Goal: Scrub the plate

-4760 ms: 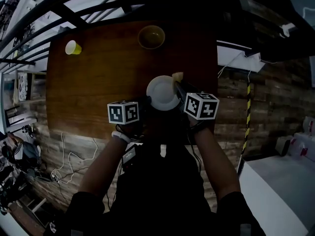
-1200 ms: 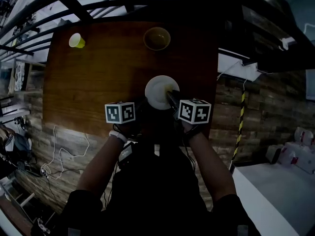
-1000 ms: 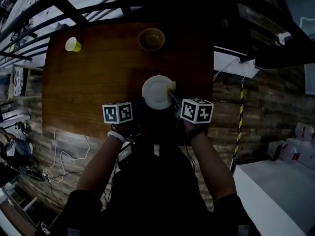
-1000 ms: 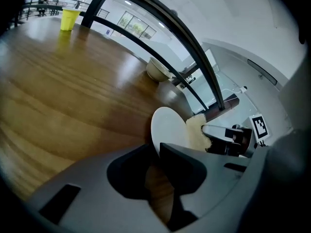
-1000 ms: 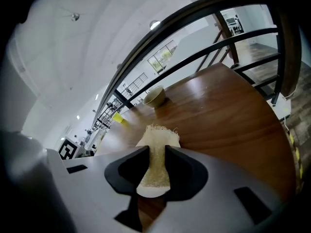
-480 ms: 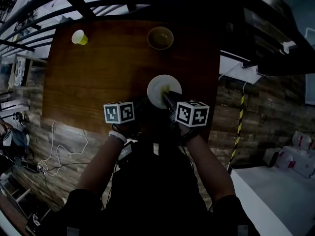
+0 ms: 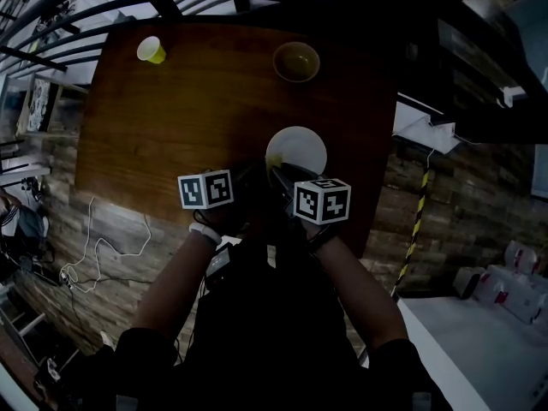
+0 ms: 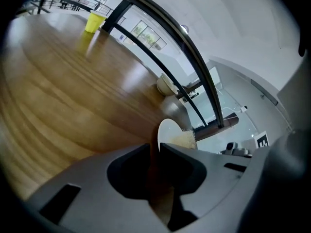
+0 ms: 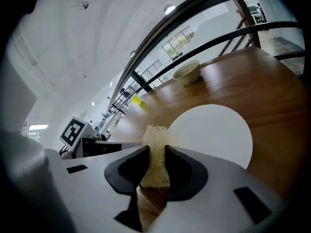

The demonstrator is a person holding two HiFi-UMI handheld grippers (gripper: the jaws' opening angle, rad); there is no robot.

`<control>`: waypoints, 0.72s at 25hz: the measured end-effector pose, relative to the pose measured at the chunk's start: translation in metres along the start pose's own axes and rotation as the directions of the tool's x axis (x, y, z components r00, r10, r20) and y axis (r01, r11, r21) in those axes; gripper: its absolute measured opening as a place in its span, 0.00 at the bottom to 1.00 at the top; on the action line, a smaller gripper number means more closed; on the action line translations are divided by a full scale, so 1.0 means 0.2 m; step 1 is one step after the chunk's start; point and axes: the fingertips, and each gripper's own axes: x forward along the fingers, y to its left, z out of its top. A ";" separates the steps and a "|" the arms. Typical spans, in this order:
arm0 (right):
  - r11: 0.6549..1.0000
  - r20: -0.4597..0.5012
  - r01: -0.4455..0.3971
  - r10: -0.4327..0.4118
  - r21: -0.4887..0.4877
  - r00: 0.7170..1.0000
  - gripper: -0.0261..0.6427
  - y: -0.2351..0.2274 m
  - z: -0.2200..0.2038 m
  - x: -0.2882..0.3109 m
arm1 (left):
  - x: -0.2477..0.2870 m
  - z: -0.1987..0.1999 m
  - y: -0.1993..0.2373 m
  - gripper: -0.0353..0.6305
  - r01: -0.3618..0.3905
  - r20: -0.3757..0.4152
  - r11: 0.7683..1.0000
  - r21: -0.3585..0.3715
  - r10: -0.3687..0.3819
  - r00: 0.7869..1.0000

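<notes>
Sponge (image 9: 155, 139) has slid back to the near left rim of the plate (image 9: 214, 135), pinched in the narrowly parted jaws of the right gripper (image 9: 156, 152). Left gripper (image 8: 155, 148), jaws almost together, clamps the plate's near edge.

Head view is dim and underexposed. The tabletop (image 7: 171, 118) is dark, with a faint sheen left of the plate (image 7: 296, 150). Gripper views are brighter: daylight from windows (image 9: 177, 45) beyond the plate, glare streaks on the wood. Heavy fisheye, black vignetted corners, fingers (image 9: 129, 171) soft.
</notes>
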 end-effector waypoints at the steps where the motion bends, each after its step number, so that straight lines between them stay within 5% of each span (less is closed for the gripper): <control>1: 1.000 0.000 0.003 -0.003 0.003 1.000 0.20 -0.01 -0.01 0.00 | 0.01 0.00 -0.01 0.16 0.011 0.001 1.000 -0.014 -0.011 1.000; 10: 0.996 0.053 0.049 -0.053 0.071 0.997 0.20 -0.18 0.01 -0.14 | 0.16 -0.12 -0.09 0.16 -0.022 -0.148 0.992 0.123 0.040 0.988; 18: 0.984 0.134 0.088 -0.109 0.152 0.985 0.20 -0.37 0.06 -0.33 | 0.19 -0.14 -0.11 0.16 -0.019 -0.147 0.997 0.070 0.030 0.989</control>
